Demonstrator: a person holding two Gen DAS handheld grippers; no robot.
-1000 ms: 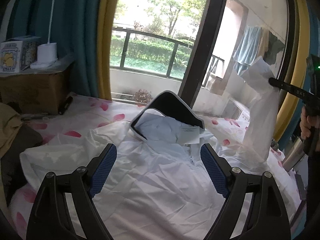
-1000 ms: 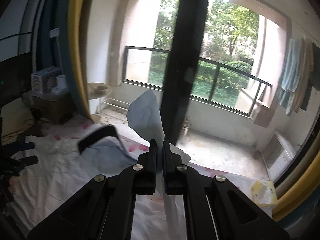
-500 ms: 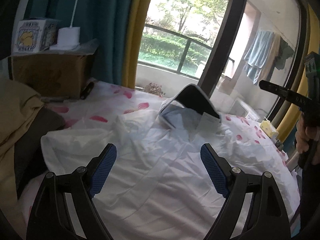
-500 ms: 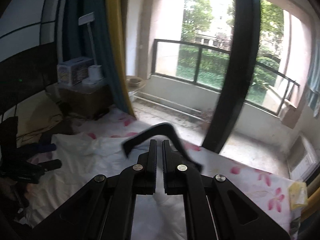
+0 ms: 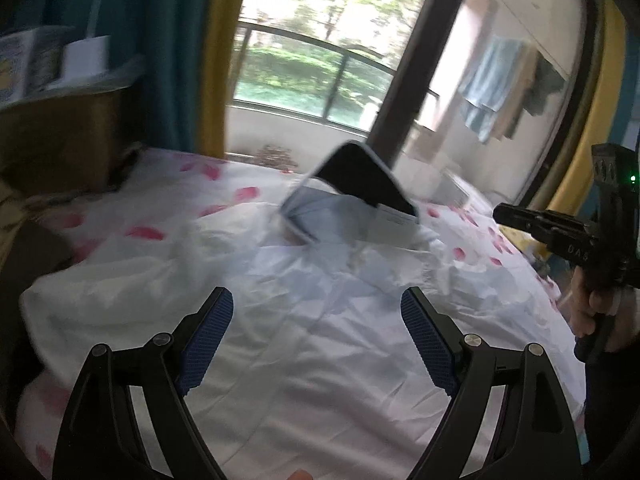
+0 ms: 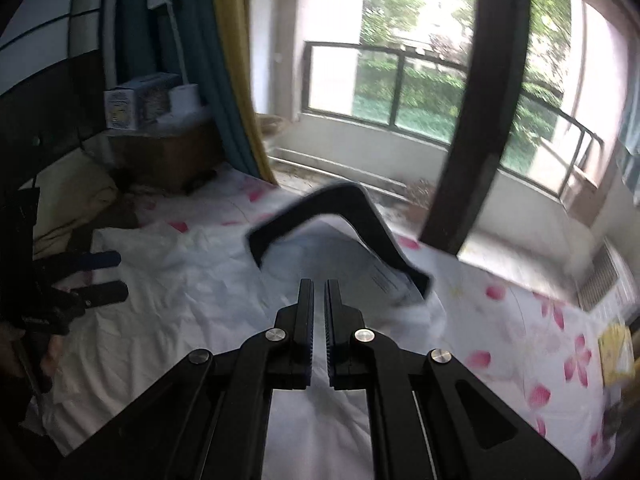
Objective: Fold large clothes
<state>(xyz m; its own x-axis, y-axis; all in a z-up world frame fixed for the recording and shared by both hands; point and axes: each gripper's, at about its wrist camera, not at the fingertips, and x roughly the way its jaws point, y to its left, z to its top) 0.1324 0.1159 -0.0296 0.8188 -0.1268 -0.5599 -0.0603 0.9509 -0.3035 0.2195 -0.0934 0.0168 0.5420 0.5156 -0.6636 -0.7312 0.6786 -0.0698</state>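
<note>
A large white jacket (image 5: 312, 320) with a black-edged hood (image 5: 360, 176) lies spread on the bed; it also shows in the right wrist view (image 6: 180, 304), hood (image 6: 340, 208) at its far end. My left gripper (image 5: 316, 316) is open and empty, hovering over the jacket's middle. It shows at the left in the right wrist view (image 6: 102, 276). My right gripper (image 6: 318, 288) is almost shut with a narrow gap and holds nothing, above the jacket near the hood. It shows at the right in the left wrist view (image 5: 520, 216).
The bed sheet (image 6: 520, 320) is white with pink petals. A cardboard box (image 5: 52, 128) with a lamp base and a carton stands at the left. Pillows (image 6: 68, 204) lie beside it. A window (image 5: 312, 60) with curtains is behind the bed.
My right gripper let go of the white sleeve it held up; the sleeve now lies on the jacket. Both grippers have come lower and closer to the jacket.
</note>
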